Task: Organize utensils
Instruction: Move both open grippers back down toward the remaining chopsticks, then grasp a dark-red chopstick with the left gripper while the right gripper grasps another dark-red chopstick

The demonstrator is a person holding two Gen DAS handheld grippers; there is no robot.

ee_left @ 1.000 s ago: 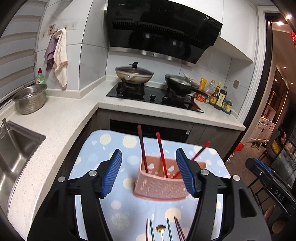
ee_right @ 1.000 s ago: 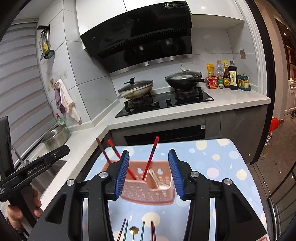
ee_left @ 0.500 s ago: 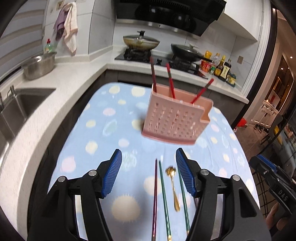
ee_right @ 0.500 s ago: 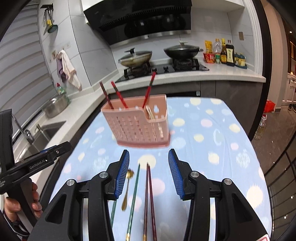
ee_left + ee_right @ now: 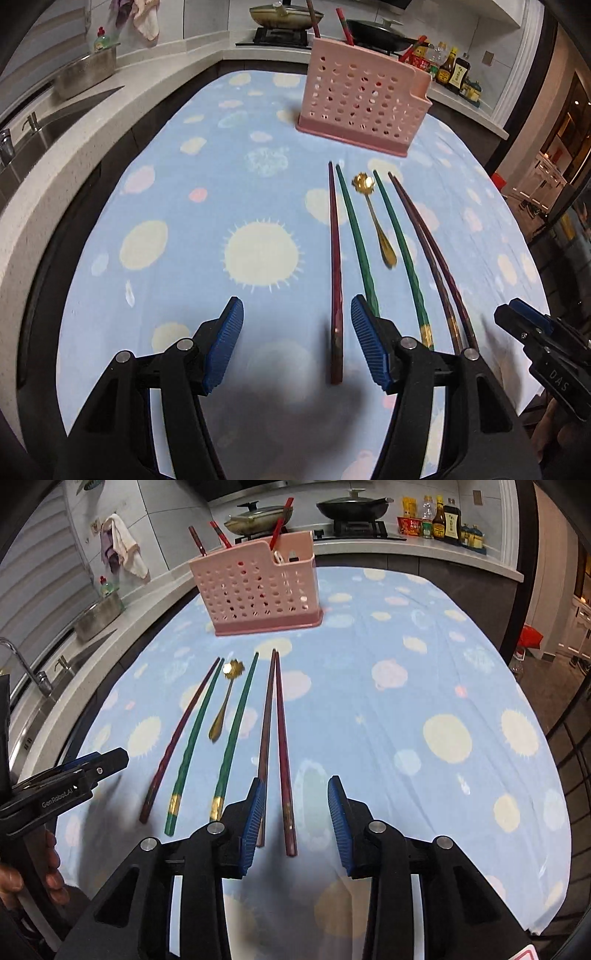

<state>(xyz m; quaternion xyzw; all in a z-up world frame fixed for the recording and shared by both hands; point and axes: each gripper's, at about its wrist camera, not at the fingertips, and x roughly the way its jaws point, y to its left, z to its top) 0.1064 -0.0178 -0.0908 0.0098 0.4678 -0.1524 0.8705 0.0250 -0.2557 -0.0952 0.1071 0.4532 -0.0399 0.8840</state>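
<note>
On the desk (image 5: 424, 672), five chopsticks and a gold spoon (image 5: 225, 698) lie side by side, their long axes pointing toward the pink holder (image 5: 258, 590), which stands upright behind them. The left tongs (image 5: 295, 347) are open around the thick end of a dark red chopstick (image 5: 334, 266). The right tongs (image 5: 295, 823) are open around the thick end of another red chopstick (image 5: 282, 746).

Home kitchen. A lidded wok (image 5: 258, 515) and a black pan (image 5: 352, 504) are sitting on a gas hob (image 5: 347, 528) at the far counter, with sauce bottles (image 5: 445, 520) standing to their right. A steel sink with tap (image 5: 22, 668) and a metal colander (image 5: 98, 614) are occupying the left counter; a hand towel (image 5: 123, 550) is hanging on the tiled wall.
</note>
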